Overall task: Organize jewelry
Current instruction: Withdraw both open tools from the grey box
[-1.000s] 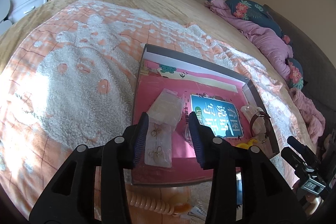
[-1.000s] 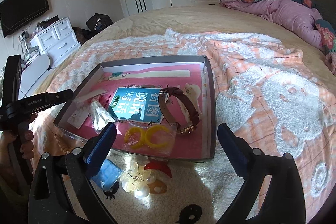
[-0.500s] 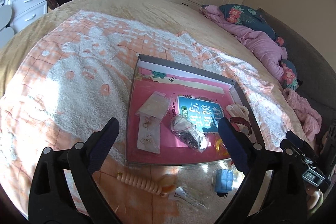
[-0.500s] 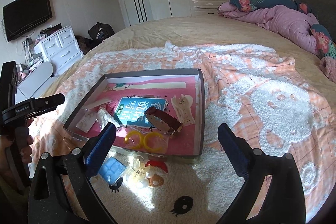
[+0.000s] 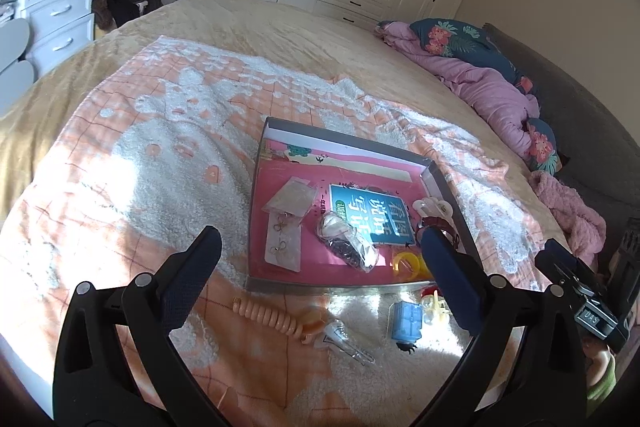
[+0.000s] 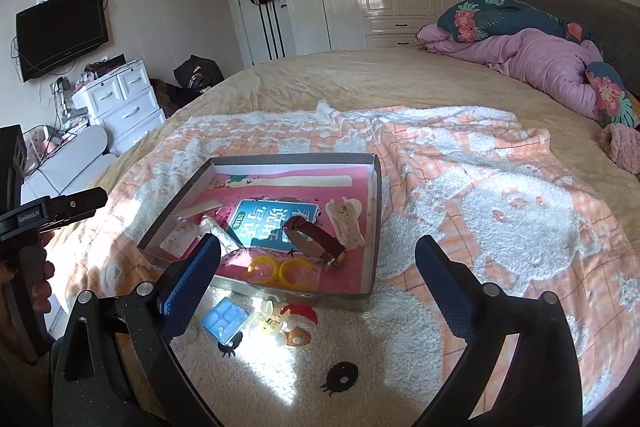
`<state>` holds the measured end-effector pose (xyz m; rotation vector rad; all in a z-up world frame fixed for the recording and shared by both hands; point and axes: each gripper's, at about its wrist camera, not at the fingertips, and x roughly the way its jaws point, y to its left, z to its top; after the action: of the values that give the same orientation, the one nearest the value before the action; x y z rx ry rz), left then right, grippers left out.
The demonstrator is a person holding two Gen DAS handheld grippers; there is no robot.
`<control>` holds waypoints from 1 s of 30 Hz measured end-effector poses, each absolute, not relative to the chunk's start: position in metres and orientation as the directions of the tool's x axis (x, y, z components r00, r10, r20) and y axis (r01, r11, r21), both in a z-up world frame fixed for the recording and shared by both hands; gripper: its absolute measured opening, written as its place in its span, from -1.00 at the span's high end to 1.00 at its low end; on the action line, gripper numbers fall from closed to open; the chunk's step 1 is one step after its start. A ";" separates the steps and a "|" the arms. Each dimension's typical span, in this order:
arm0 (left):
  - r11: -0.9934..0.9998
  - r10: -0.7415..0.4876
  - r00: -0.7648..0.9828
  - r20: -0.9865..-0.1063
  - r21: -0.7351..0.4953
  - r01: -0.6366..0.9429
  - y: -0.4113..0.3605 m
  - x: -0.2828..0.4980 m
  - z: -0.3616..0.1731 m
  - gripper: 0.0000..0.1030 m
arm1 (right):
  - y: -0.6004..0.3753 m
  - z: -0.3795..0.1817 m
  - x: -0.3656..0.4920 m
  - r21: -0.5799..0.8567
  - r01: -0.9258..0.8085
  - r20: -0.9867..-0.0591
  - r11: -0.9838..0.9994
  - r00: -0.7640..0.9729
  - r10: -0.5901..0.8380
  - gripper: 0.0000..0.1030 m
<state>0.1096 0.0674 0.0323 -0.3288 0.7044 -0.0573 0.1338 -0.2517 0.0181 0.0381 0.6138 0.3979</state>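
A grey box [image 5: 352, 285] with a pink lining lies on the blanket. Inside it are an earring card [image 5: 282, 243], a clear bag of dark beads [image 5: 348, 247], yellow bangles [image 6: 280, 269], a brown watch strap [image 6: 312, 237] and a cream hair claw [image 6: 346, 223]. My left gripper [image 5: 318, 233] hangs above the box's near edge, its jaws opening wide with nothing between them. My right gripper [image 6: 318, 241] stands open and empty over the same edge. On the blanket before the box lie a peach coil hair tie [image 5: 268, 317] and a blue square case [image 6: 224, 319].
A teal booklet [image 6: 272, 223] lies flat in the box. A small yellow and red clip [image 6: 280, 323] and a clear packet [image 5: 344, 339] rest on the blanket near the front wall. Pink bedding [image 6: 540, 67] is piled at the far right. White drawers [image 6: 120, 103] stand left.
The left gripper's jaws went from narrow around the earring card to wide apart. Both grippers drew back and up from the box, so it looks smaller and the loose items before it show.
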 end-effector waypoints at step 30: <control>0.967 -0.139 0.818 -0.559 -0.254 -0.008 0.046 0.043 0.075 -0.81 | -0.242 0.054 0.073 0.075 -0.474 -0.465 0.877 0.762 0.451 -0.91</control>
<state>0.0434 0.0463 0.0747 -0.2509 0.6110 -0.0705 0.0728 -0.2419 0.0541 -0.0484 0.4935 0.5032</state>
